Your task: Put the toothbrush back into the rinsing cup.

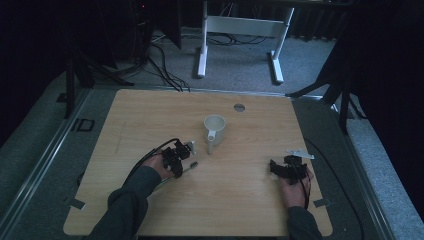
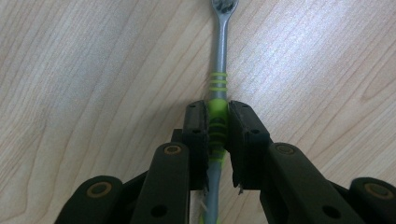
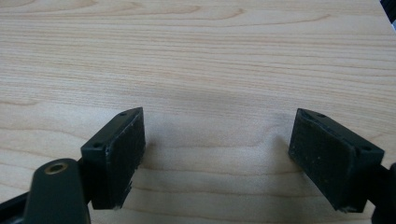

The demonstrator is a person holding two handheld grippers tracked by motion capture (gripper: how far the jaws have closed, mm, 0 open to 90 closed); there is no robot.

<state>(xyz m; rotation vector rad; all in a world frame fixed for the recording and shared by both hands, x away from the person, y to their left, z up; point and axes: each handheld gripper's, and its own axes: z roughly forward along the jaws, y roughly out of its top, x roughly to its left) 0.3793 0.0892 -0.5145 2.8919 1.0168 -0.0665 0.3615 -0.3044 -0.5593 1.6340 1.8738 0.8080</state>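
A: Toothbrush point(image 2: 219, 88) on the left side of the table point(image 1: 240, 200), lying flat on the wood; the left gripper point(image 1: 178, 161) has its jaws clamped on the green part of the handle; grey neck and the head run out beyond the jaw tips in the left gripper view.

B: And from the high view the handle pokes out to the right of that gripper; its far end lies toward the middle of the table; the person's left hand point(image 1: 159, 167) comes in from the near edge, sleeve and cable trailing behind it.

A: Moving right; a white mug point(image 1: 215, 131) stands upright near the middle, farther off than the toothbrush and apart from it; its handle faces the near side.

B: Farther off again, a small round hole point(image 1: 239, 107) in the tabletop, just right of the mug.

A: Now the right side; the right gripper point(image 1: 276, 167) sits low over bare wood, well apart from the mug; in the right gripper view its jaws stand wide with nothing between the pads.

B: Right hand point(image 1: 295, 192) behind it, near the near right corner.
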